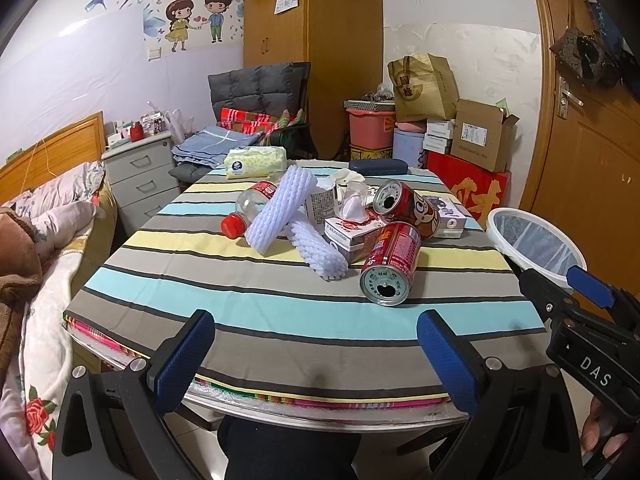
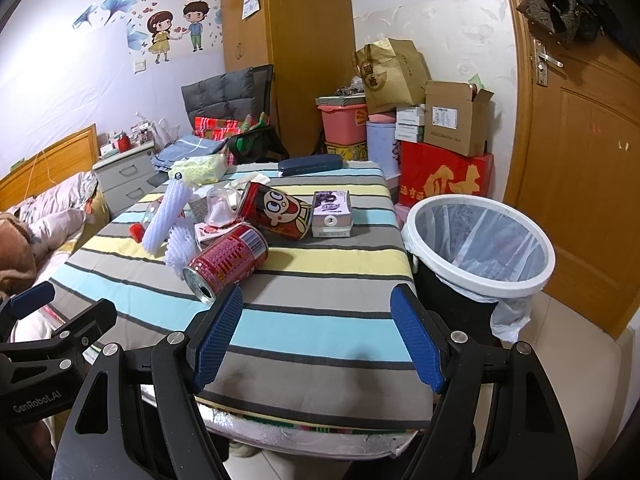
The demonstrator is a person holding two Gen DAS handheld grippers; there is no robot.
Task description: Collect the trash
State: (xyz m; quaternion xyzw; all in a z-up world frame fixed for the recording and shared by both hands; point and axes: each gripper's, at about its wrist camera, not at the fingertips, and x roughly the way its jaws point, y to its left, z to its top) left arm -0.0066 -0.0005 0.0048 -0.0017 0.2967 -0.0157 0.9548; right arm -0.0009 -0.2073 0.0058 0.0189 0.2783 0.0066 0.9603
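The trash sits heaped near the middle of the striped surface (image 1: 280,304): 2 red cans, 2 white foam net sleeves, a clear bottle with a red cap (image 1: 248,210), a few small cartons and a crumpled clear cup. The nearer can (image 1: 392,264) lies on its side with its punched top facing the near edge, leaning against a small red-and-white carton (image 1: 352,236); the cartoon-face can (image 2: 280,211) lies behind it, also tipped over. One foam sleeve (image 1: 280,208) rests slanted across the bottle, the other foam sleeve (image 1: 318,252) lies flat in front. A purple carton (image 2: 331,212) stands to the right of the pile, apart from it.

The lined bin (image 2: 480,240) stands on the floor just beside the right edge of the surface, its rim about level with the top.

Both claws hover over the near edge, well short of the pile. The left claw (image 1: 316,356) is spread wide and holds nothing; the right claw (image 2: 320,340) is likewise wide apart and empty, with the nearer can just ahead of its left finger.

Likely risks: the cans are round and lying down, so a push from one finger before the other closes would probably roll one away or off the edge. Lifting the nearer can may shift the carton it leans on. The foam sleeves would squash and could slip from a loose pinch. Any liquid left in the opened cans could spill on the cloth if tilted mouth-down on the way to the bin.
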